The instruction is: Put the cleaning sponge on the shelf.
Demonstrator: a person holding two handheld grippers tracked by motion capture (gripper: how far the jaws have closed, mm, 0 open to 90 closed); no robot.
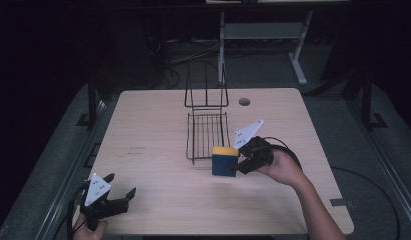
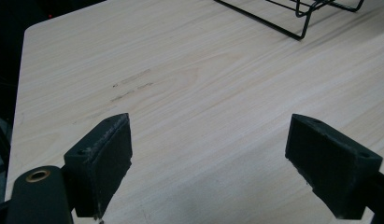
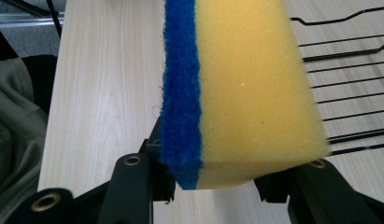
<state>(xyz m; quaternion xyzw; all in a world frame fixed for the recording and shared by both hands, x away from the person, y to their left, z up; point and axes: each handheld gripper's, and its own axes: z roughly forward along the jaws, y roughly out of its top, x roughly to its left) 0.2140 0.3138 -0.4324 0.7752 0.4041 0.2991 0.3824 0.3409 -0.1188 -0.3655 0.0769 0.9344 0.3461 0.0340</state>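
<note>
The right claw (image 1: 236, 167) is clamped on a thick yellow foam sponge with a blue scouring layer (image 1: 224, 161), its two black jaws pressing the sponge from either side near its lower end, as the right gripper view shows: there the sponge (image 3: 245, 88) rises from between the jaws, the blue layer on the left face and the yellow foam on the right. In the high view the sponge sticks out to the left of the claw, yellow edge up and blue face toward the camera, held over the light wooden table (image 1: 153, 165) at the near right corner of a black wire rack (image 1: 207, 132). The rack lies on the middle of the table with an upright wire back at its far end, and its thin black bars run just beside the sponge in the right gripper view. The person's right hand (image 1: 283, 167) wraps the gripper body behind the claw, with the grey three-cornered plate above it. Well apart from all this, at the near left corner of the table, the left claw (image 1: 120, 191) stands with its jaws wide apart and nothing between them, bare wood beneath, and a corner of the rack (image 2: 302, 21) far ahead of it.
</note>
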